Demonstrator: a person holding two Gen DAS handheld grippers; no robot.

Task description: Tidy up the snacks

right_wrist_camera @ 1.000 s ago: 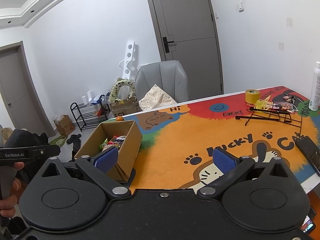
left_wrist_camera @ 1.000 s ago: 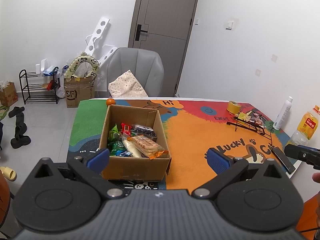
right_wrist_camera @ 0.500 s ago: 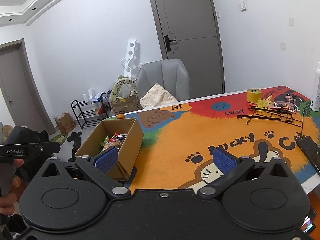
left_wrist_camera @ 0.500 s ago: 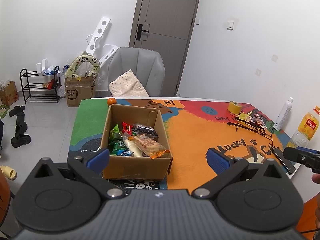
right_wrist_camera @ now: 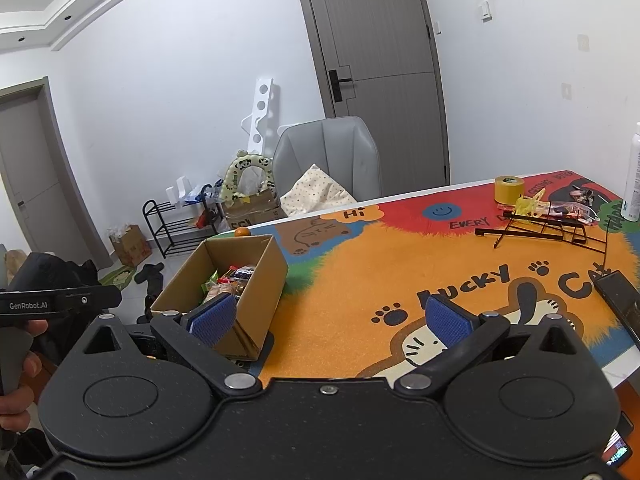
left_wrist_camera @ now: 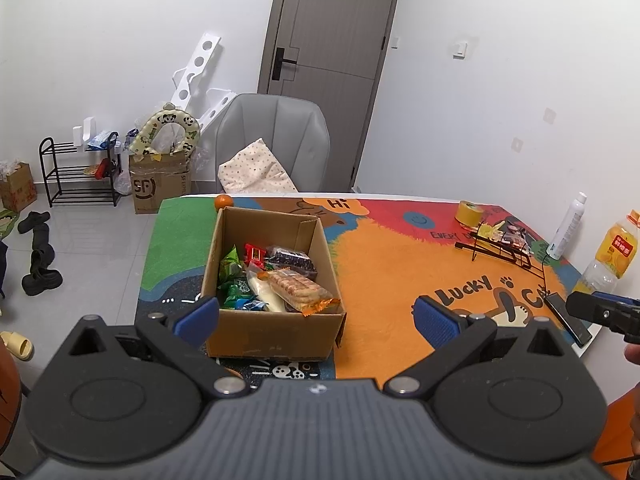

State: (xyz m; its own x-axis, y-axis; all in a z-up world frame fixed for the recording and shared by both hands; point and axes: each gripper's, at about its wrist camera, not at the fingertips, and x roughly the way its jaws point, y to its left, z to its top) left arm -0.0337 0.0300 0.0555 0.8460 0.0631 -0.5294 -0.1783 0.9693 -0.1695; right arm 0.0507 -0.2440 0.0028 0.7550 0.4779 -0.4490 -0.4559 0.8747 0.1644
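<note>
An open cardboard box (left_wrist_camera: 276,332) stands on the left part of the colourful table mat (left_wrist_camera: 392,264). It holds several snack packs, among them a clear pack of biscuits (left_wrist_camera: 298,286), green packets (left_wrist_camera: 231,270) and a red packet (left_wrist_camera: 255,253). My left gripper (left_wrist_camera: 316,318) is open and empty, held above the near edge of the table in front of the box. My right gripper (right_wrist_camera: 326,316) is open and empty, to the right of the box (right_wrist_camera: 256,280), over the mat (right_wrist_camera: 400,264).
A black wire rack (right_wrist_camera: 540,228) lies flat at the far right with small packets (right_wrist_camera: 568,210) behind it. A yellow tape roll (right_wrist_camera: 509,189), a white bottle (left_wrist_camera: 568,226), a juice bottle (left_wrist_camera: 612,252), a phone (right_wrist_camera: 618,300) and an orange (left_wrist_camera: 223,201) are on the table. A grey chair (left_wrist_camera: 276,140) stands behind.
Both grippers have crept slightly forward toward the table; the box looks a little nearer. Both jaws stay open and empty.
</note>
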